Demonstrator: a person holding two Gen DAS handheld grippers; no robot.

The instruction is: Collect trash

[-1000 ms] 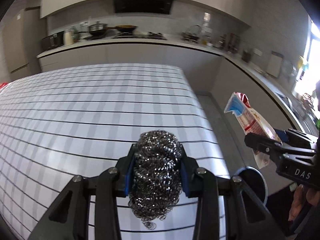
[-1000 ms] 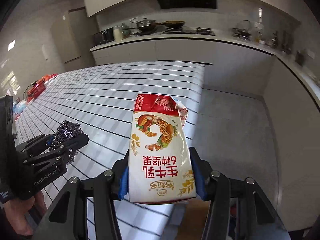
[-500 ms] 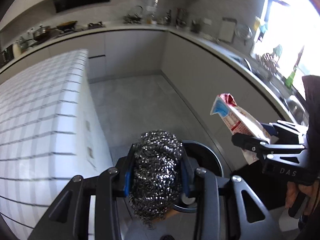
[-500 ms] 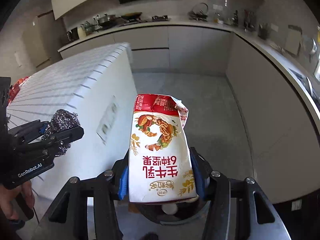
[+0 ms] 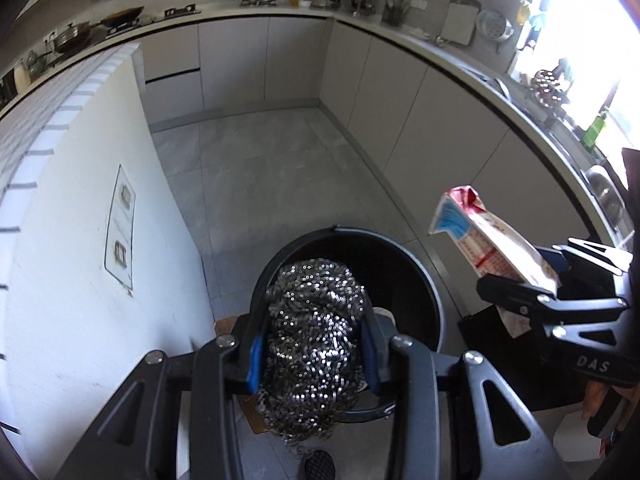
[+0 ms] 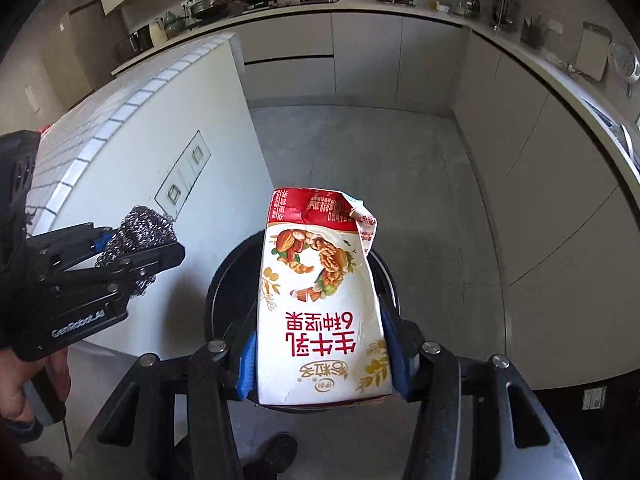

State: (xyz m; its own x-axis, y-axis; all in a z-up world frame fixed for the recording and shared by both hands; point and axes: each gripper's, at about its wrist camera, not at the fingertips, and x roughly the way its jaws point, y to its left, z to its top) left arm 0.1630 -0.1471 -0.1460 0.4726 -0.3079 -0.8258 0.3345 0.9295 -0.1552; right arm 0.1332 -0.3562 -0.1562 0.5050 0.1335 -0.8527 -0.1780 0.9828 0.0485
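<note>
**Both pieces of trash poised over the bin, neither dropped yet**

The left gripper (image 5: 312, 344) pinches a steel wool scrubber (image 5: 314, 336) between its blue pads, directly above the open black trash bin (image 5: 432, 300). The right gripper (image 6: 320, 356) clamps a crumpled milk carton (image 6: 320, 304) by its sides, over the same bin (image 6: 214, 292). Pick-up and carry look done; what is left is letting go of both items so they fall in. Something pale already lies in the bin. The bin stands on the grey floor (image 5: 272, 184) beside the white kitchen island (image 5: 80, 240).
</note>
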